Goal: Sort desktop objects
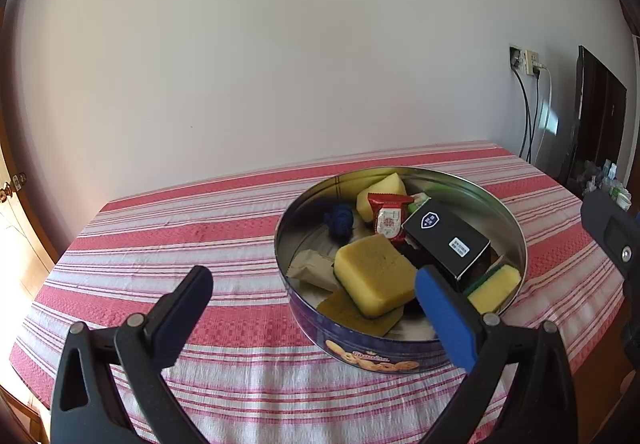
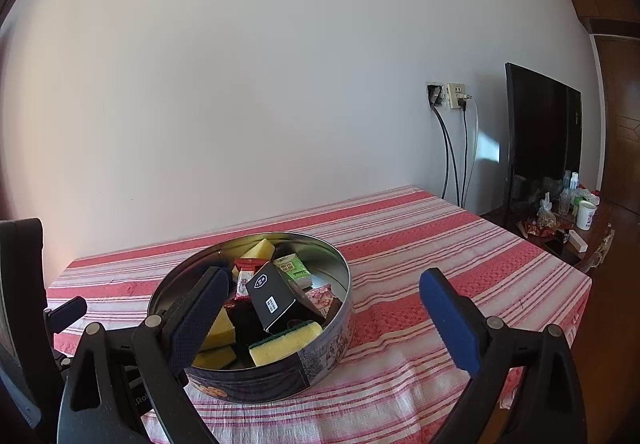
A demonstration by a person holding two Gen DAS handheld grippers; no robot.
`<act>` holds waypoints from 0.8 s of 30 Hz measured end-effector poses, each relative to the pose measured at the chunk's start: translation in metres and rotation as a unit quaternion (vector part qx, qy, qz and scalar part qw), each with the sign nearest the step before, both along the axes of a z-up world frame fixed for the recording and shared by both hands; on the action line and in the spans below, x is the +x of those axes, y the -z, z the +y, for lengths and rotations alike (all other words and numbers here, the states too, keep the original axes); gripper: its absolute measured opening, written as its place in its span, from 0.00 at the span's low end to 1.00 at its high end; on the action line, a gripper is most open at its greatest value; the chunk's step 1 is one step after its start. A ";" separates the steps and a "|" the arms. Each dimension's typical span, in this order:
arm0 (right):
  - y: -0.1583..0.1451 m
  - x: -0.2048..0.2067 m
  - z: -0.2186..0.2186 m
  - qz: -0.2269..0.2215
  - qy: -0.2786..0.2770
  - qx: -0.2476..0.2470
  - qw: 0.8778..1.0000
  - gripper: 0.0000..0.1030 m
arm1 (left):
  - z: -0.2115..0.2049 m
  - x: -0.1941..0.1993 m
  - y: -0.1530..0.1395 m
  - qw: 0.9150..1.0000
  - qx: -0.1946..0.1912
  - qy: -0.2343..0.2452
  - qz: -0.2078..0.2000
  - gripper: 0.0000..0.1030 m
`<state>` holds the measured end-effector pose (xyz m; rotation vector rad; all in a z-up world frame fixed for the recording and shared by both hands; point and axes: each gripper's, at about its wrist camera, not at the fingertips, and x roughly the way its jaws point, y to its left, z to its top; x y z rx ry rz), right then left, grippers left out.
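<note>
Left wrist | round blue cookie tin (image 1: 372, 358) holds yellow sponges (image 1: 376, 274), black box (image 1: 446, 238), possibly snack packets | both hand-held grippers gape, empty

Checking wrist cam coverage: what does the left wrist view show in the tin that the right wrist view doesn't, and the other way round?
Left wrist only: a blue knobbly object on the tin floor, a beige wrapped packet and a large yellow sponge seen whole.

Right wrist only: a green-and-white carton and a pink patterned packet behind the black box.

Both: the round cookie tin, black box, red sachet, green-backed sponge, striped tablecloth. Left gripper and right gripper are open and empty.
</note>
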<state>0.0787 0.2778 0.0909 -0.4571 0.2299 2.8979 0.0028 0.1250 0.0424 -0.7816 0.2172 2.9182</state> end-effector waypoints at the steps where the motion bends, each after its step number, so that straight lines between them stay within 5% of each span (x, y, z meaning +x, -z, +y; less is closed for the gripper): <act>1: 0.000 0.000 -0.001 0.000 0.000 0.001 1.000 0.96 | 0.001 0.000 0.000 1.000 -0.002 -0.001 0.000 0.99; 24: 0.000 0.001 -0.008 0.002 0.011 0.014 1.000 0.96 | 0.004 0.001 0.001 1.000 -0.005 0.003 -0.002 0.99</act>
